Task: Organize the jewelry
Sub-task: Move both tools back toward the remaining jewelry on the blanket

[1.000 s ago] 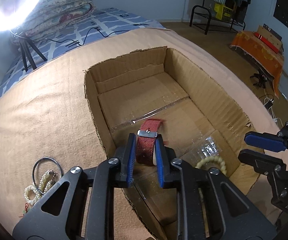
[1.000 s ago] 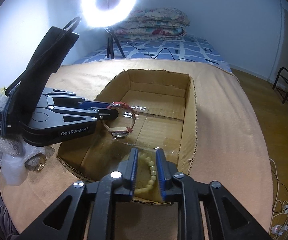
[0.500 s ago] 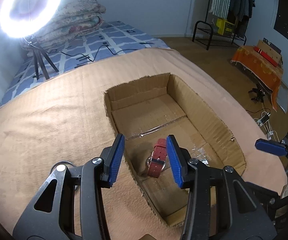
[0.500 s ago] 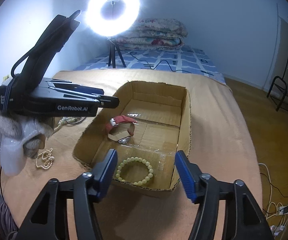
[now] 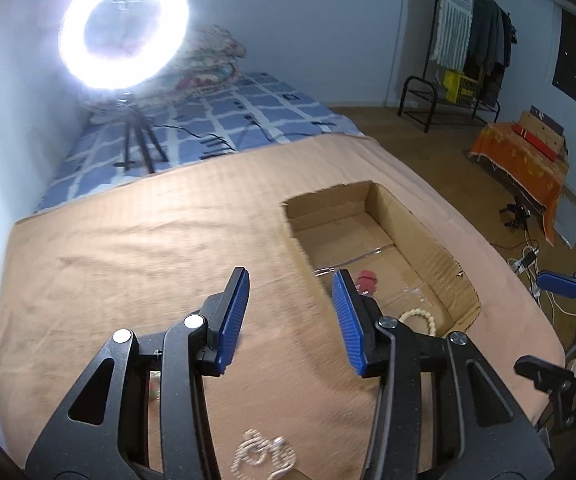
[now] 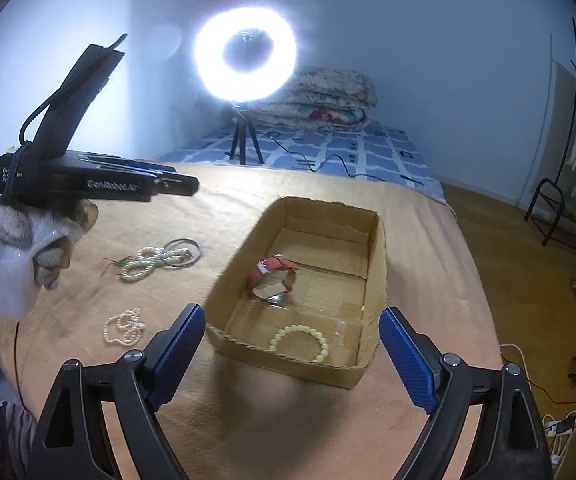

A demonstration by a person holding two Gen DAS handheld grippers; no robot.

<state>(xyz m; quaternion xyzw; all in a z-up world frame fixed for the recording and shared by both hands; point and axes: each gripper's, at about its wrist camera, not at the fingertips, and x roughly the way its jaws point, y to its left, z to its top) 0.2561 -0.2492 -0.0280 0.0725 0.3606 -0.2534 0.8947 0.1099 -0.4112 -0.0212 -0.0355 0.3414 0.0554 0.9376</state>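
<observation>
An open cardboard box sits on the tan cloth. Inside lie a red-strapped watch and a pale green bead bracelet; both also show in the left wrist view, the watch and the bracelet. My left gripper is open and empty, held above the cloth left of the box; it also shows in the right wrist view. My right gripper is open and empty, pulled back in front of the box. Pearl strands with a metal bangle and a small pearl chain lie left of the box.
A bright ring light on a tripod stands at the cloth's far edge, with folded quilts on the blue bed behind. A pearl chain lies under my left gripper. The floor at right holds cables and a clothes rack.
Both grippers let go of their pieces, the watch and the green bracelet, into the box, opened wide, and pulled up and back. The left one moved left over the cloth.
</observation>
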